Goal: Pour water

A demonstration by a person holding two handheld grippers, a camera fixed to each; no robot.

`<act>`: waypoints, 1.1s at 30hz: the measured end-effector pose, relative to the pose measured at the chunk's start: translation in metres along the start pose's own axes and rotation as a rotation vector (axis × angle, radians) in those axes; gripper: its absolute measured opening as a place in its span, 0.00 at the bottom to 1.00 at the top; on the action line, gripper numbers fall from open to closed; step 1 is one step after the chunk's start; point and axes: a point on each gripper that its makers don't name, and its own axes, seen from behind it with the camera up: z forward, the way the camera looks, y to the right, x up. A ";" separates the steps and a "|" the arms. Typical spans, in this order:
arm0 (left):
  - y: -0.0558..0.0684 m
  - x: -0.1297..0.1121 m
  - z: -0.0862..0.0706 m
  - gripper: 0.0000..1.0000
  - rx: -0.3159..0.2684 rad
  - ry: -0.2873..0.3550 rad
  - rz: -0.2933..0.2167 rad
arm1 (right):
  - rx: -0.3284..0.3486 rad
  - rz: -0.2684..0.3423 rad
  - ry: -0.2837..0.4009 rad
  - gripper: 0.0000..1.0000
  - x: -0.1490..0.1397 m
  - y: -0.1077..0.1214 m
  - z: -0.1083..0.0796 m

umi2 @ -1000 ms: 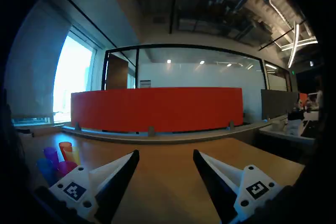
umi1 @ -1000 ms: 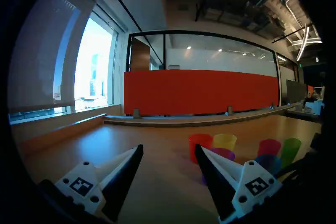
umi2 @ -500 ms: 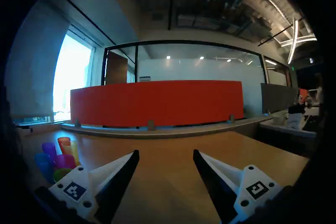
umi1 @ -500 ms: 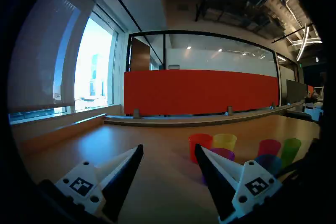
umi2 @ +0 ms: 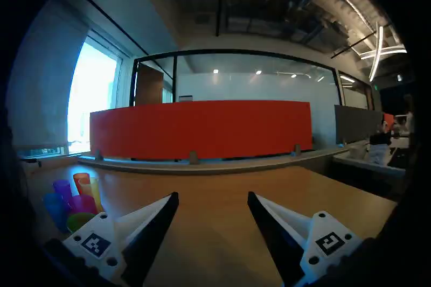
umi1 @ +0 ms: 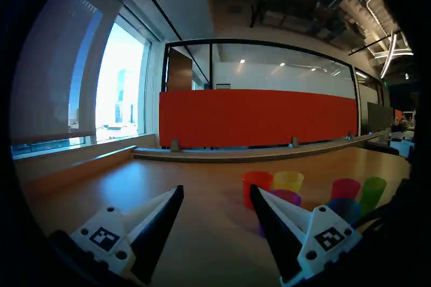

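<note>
Several coloured plastic cups stand in a cluster on the wooden table (umi1: 210,233): a red cup (umi1: 256,186), a yellow cup (umi1: 287,181), a purple cup (umi1: 287,197), a pink cup (umi1: 345,188), a green cup (umi1: 373,192) and a blue cup (umi1: 345,209). My left gripper (umi1: 214,201) is open just in front of them, its right finger overlapping the purple cup. In the right gripper view the same cluster of cups (umi2: 75,201) sits at the far left. My right gripper (umi2: 212,206) is open over bare table, with nothing between its fingers.
A long red partition (umi1: 257,117) runs along the table's far edge. Bright windows (umi1: 116,93) with a low sill are at the left. A desk with items (umi2: 377,152) stands far right.
The right gripper view has tipped down slightly, so the cups sit a little higher and more of them show. The left gripper has not moved.
</note>
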 end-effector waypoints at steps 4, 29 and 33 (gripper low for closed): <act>0.000 0.000 0.000 0.90 0.000 0.000 0.000 | -0.003 -0.011 -0.010 0.99 -0.003 0.000 0.000; 0.000 0.000 0.000 0.90 0.000 0.000 0.000 | -0.009 -0.031 -0.022 0.99 -0.005 -0.001 0.000; 0.000 0.000 0.000 0.90 0.000 0.000 0.000 | -0.009 -0.031 -0.022 0.99 -0.004 -0.001 0.001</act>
